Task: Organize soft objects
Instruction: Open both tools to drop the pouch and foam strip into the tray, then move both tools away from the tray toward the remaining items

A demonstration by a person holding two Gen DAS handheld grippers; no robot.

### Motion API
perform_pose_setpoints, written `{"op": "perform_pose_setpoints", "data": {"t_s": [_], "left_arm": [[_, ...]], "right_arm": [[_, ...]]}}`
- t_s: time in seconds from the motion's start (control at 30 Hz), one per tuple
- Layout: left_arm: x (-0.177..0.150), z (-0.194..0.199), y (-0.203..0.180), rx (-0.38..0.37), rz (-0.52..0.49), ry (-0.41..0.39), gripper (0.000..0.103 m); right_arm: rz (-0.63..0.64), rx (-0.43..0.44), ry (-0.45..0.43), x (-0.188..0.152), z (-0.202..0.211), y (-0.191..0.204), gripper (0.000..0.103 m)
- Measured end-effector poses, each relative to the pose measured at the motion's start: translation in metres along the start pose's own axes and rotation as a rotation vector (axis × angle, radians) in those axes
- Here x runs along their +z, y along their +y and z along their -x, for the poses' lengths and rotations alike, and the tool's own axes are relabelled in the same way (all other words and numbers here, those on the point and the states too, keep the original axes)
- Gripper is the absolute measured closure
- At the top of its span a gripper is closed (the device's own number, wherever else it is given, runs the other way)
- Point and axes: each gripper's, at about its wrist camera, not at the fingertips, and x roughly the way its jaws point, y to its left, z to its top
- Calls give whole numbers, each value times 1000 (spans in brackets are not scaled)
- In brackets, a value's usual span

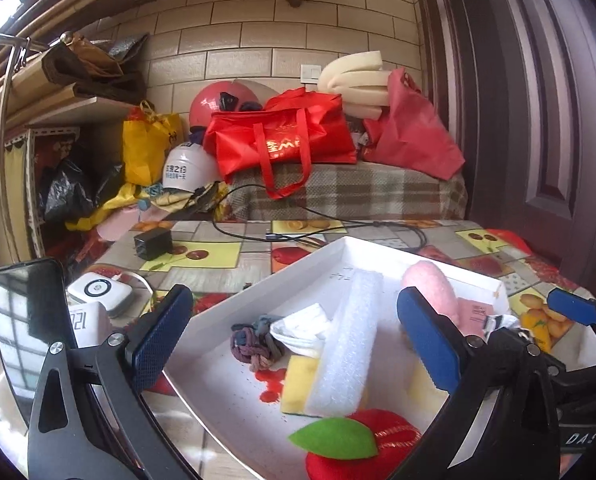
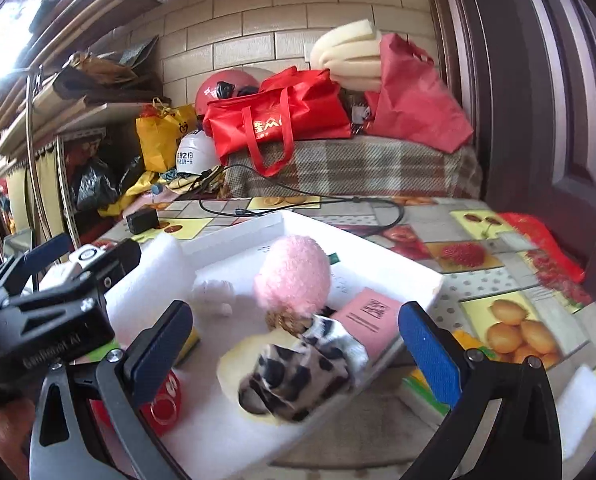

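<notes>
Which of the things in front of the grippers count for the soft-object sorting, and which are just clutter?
Job:
white tray
pink plush
white foam block
yellow sponge
red felt apple
knotted hair ties
spotted cloth

Lying about:
black charger
black cable
red tote bag
white helmet

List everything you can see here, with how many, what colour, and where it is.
tray: one, white, on the table
foam block: one, white, in the tray
sponge: one, yellow, under the foam block
plush apple: one, red with green leaf, tray's near edge
pink plush: one, in the tray
spotted cloth: one, black and white, in the tray
charger: one, black, on the table
left gripper: open, empty
right gripper: open, empty
</notes>
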Motion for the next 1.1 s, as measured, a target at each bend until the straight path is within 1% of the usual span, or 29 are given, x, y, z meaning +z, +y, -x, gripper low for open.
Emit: {"op": "perform_pose_setpoints", "data": {"t_s": [0.07,0.13,0.2,0.23,0.27,0.3,0.33,0.37,0.43,0.47,0.53,0.57,0.6,0.63,0.7,0.73,0.77,0.83,0.9,0.97,1.0,1.03,1.1], "left_arm": [[-2,8,-4,-29,-2,-2,0],[-4,16,-11,-70,-13,0,0],[-6,24,-21,-103,-30,-4,0],[-7,28,-25,-120,-38,-4,0],[-8,32,-30,-137,-45,-4,0],[-9,36,-35,-158,-51,-3,0],[-10,39,-39,-178,-59,-2,0],[-11,43,-45,-207,-71,-3,0],[-14,52,-62,-272,-107,-3,0],[-15,56,-70,-300,-126,-1,0],[-18,63,-88,-373,-165,7,0],[-19,64,-96,-405,-184,14,0],[-21,65,-108,-445,-211,28,0],[-22,66,-121,-480,-236,47,0],[-23,62,-139,-519,-245,84,0],[-24,59,-146,-536,-230,103,0],[-24,55,-154,-554,-204,129,0],[-24,49,-166,-557,-189,159,0],[-24,47,-176,-540,-204,169,0],[-24,42,-184,-539,-221,190,0],[-24,39,-186,-531,-225,203,0],[-24,33,-187,-522,-226,214,0],[-22,17,-195,-475,-224,243,0]], "right_arm": [[-8,-18,0,-3,11,-14,0],[-78,-13,32,-8,21,-40,0],[-129,-43,61,-13,28,-63,0],[-155,-86,68,-16,35,-83,0],[-162,-116,69,-18,39,-93,0],[-183,-173,76,-21,47,-116,0],[-205,-212,85,-23,53,-133,0],[-226,-238,93,-25,58,-145,0],[-309,-303,129,-32,68,-181,0],[-376,-338,160,-38,69,-205,0],[-481,-354,218,-48,68,-235,0],[-517,-347,238,-52,66,-243,0],[-582,-313,273,-60,61,-254,0],[-599,-301,279,-62,59,-257,0],[-568,-286,249,-58,57,-251,0],[-549,-285,248,-55,56,-246,0],[-509,-290,258,-51,49,-238,0],[-464,-296,279,-46,39,-230,0],[-393,-314,351,-43,18,-221,0],[-333,-301,429,-44,2,-214,0],[-281,-323,450,-44,0,-209,0],[-234,-326,466,-45,-1,-203,0],[-151,-316,507,-52,3,-193,1]]}}
